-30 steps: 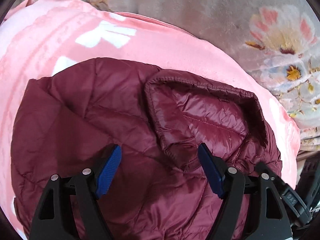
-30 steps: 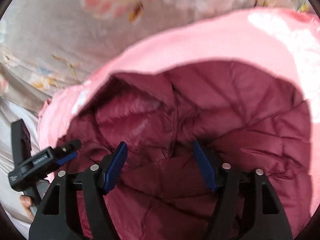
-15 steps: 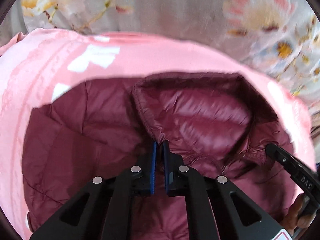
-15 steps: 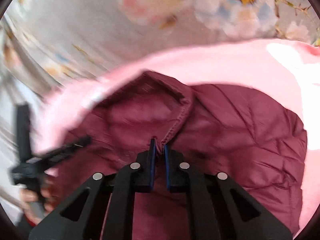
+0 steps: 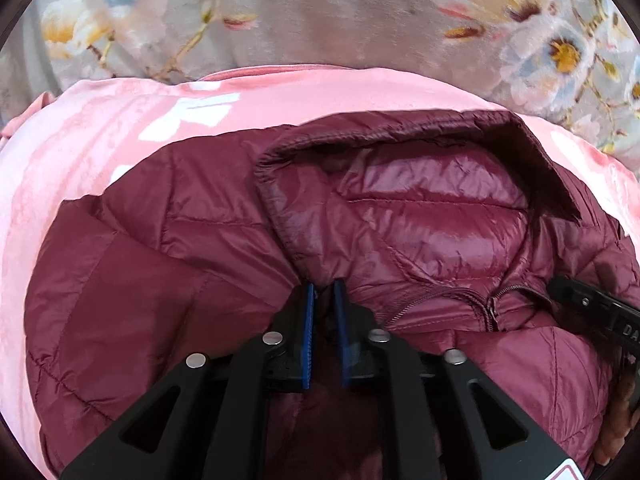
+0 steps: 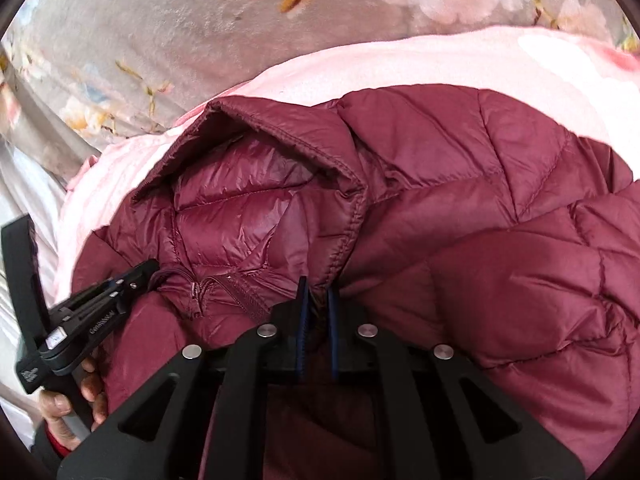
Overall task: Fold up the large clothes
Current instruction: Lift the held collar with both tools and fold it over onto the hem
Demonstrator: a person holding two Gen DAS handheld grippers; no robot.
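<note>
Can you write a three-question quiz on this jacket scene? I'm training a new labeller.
1. True or false: the left claw is shut on the jacket.
2. What lies directly under the jacket? A) bare wood B) a pink blanket C) a tray
3. Fill in: the right claw pinches the jacket beside the edge of its ____.

Key:
1. True: its pads press on a fold of fabric.
2. B
3. Hood
</note>
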